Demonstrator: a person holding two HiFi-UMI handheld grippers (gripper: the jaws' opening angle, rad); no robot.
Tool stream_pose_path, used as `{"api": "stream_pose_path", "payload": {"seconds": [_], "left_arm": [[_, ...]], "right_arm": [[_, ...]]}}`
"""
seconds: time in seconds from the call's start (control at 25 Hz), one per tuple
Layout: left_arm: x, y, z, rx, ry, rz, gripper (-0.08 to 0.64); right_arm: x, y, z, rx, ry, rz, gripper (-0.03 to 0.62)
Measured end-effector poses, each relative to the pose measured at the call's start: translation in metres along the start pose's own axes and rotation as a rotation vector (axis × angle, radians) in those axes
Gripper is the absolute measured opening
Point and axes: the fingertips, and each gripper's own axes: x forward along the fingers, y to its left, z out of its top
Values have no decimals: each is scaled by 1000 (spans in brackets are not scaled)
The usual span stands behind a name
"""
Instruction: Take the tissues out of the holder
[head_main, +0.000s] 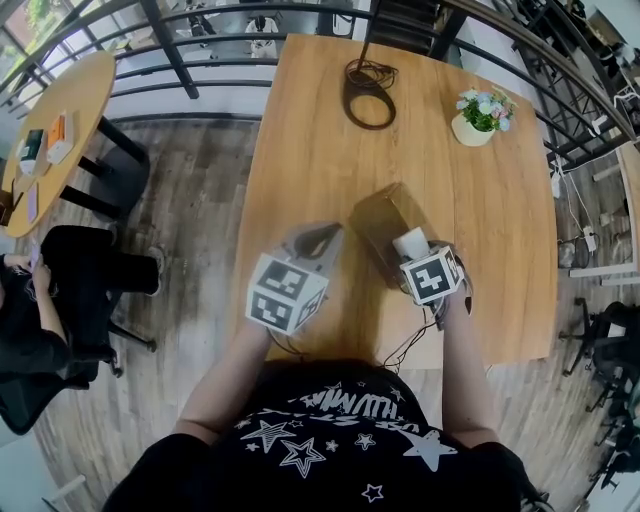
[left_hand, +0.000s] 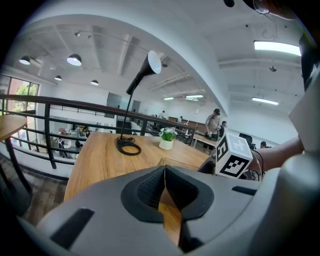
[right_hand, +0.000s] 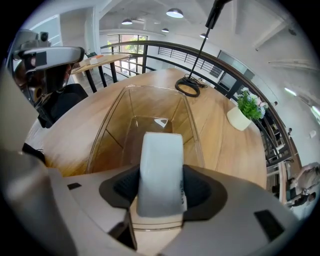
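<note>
A clear acrylic tissue holder lies on the wooden table, its open top facing me in the right gripper view, where its wall shows. A white tissue pack stands at the holder's near end. My right gripper points steeply down, its dark pads pressing the pack from both sides. In the head view the pack sits just above the right gripper. My left gripper hovers left of the holder, its jaws shut with nothing between them.
A small potted plant stands at the table's far right. A desk lamp's base with coiled cable sits at the far middle. A black railing runs behind. A round side table and a seated person are at the left.
</note>
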Motion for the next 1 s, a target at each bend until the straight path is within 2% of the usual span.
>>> {"api": "stream_pose_path", "payload": {"seconds": [0.2,0.6,1.0], "left_arm": [[-5,0,2,3,-6,-6,14],[-11,-7,6,12,-24,-47,14],[-32,-17,6,22,-38,-111,15]], "right_arm": [[-9,1,2,49,-41,5,255],[-58,-11,21,103,-216,-95,255],[-110,8,25,181,-353,-147,255]]}}
